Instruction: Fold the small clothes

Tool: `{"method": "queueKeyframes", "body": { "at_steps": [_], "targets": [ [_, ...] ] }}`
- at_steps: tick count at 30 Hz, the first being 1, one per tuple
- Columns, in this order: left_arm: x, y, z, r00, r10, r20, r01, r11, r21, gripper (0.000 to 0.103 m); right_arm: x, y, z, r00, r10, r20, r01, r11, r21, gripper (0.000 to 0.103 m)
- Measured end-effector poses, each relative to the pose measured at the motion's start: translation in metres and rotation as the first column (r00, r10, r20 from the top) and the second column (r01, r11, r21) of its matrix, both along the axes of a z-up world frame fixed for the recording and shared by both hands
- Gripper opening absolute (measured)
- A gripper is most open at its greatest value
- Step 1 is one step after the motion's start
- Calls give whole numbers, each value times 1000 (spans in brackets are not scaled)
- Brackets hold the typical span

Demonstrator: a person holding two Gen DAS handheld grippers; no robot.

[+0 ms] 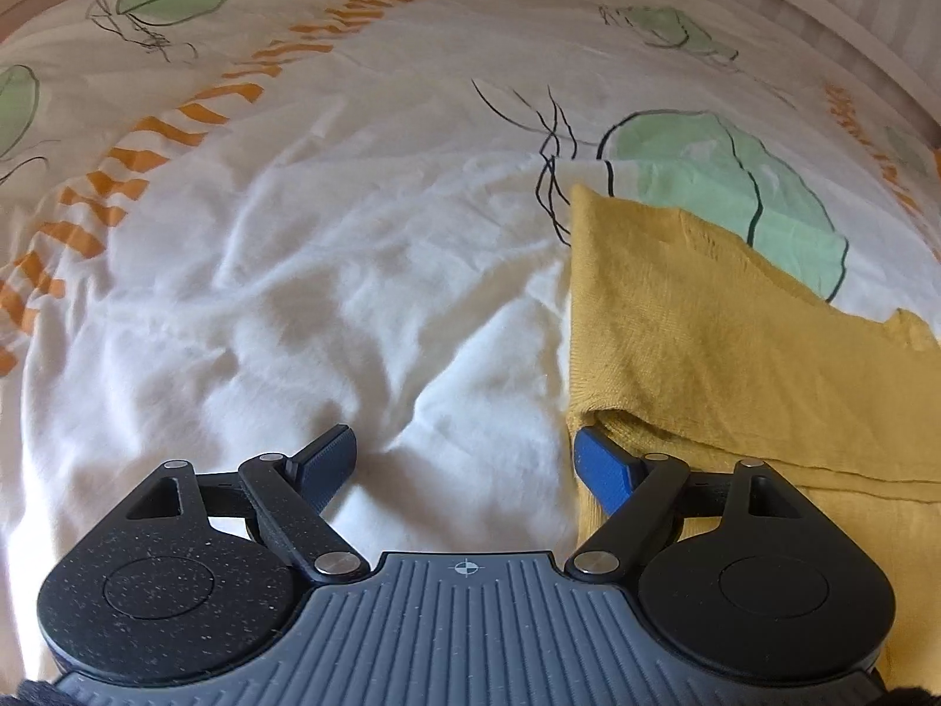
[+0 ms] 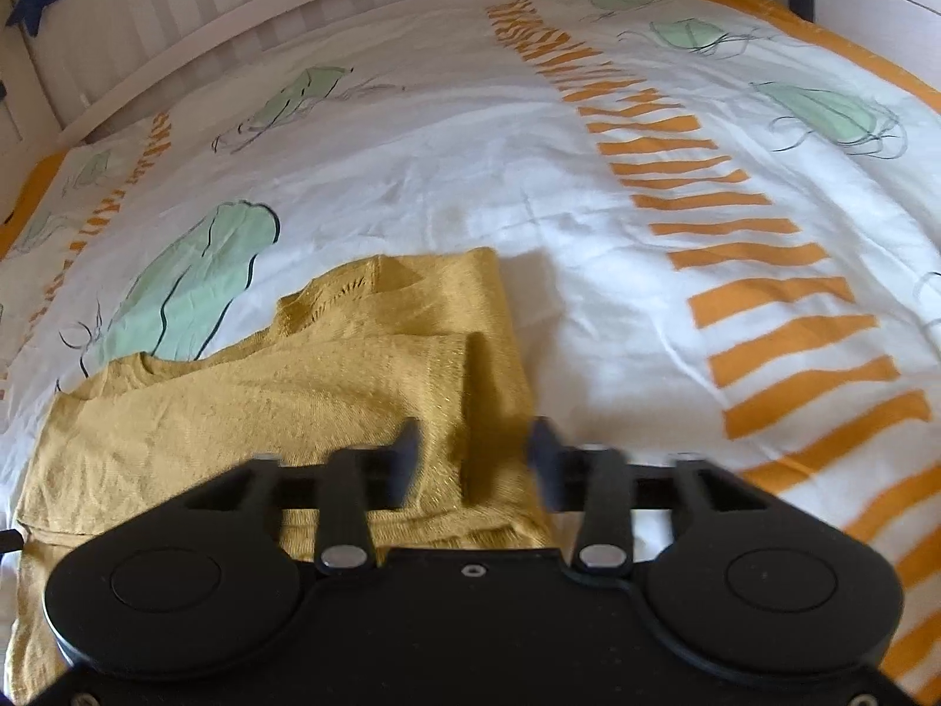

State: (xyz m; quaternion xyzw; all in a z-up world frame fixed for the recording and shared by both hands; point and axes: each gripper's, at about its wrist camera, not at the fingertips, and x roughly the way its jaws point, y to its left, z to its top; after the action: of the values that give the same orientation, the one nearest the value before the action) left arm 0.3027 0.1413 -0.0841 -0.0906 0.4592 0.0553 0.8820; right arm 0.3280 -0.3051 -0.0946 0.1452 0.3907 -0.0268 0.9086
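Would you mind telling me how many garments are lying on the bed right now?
1. A mustard-yellow knit garment, partly folded, lies on the printed bedcover under the right gripper. Anything outside the two views stays unseen.

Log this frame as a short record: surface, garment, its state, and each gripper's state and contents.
surface: bedsheet, white with orange stripes and green shapes
garment: yellow knit top
garment state: lying on the sheet, partly folded, one layer laid over another
left gripper: open, nothing between the fingers; its right finger sits at the top's left edge
right gripper: open, blurred, over the top's right edge; pads not pressing the cloth
other: slatted bed rail behind the sheet
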Motion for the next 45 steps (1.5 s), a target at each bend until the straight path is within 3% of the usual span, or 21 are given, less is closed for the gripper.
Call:
{"method": "queueKeyframes", "body": {
  "at_steps": [3,5,11,17,28,35,45],
  "targets": [
    [-6,2,3,1000,-2,9,3,1000,-17,81,-18,-5,7,1000,-10,5,10,1000,17,64],
    [-11,2,5,1000,-4,18,4,1000,-27,81,-32,-8,10,1000,-15,0,15,999,33,74],
    [-42,-7,12,998,-17,54,19,999,-36,89,-78,-9,14,999,5,-36,-3,999,54,88],
    [-90,-21,11,995,-95,27,96,995,-28,89,-124,-4,15,995,55,-86,-49,996,69,92],
    [-179,-14,-7,992,-116,-52,113,992,-53,89,-189,2,-2,975,91,-201,-68,991,119,98],
    [-217,-24,-14,986,-165,-17,165,986,31,92,-220,10,-12,971,97,-219,-66,987,145,102],
    [-243,-22,-23,976,-210,51,209,978,19,94,-258,22,-23,969,189,-160,-182,982,57,103]
  ]
}}
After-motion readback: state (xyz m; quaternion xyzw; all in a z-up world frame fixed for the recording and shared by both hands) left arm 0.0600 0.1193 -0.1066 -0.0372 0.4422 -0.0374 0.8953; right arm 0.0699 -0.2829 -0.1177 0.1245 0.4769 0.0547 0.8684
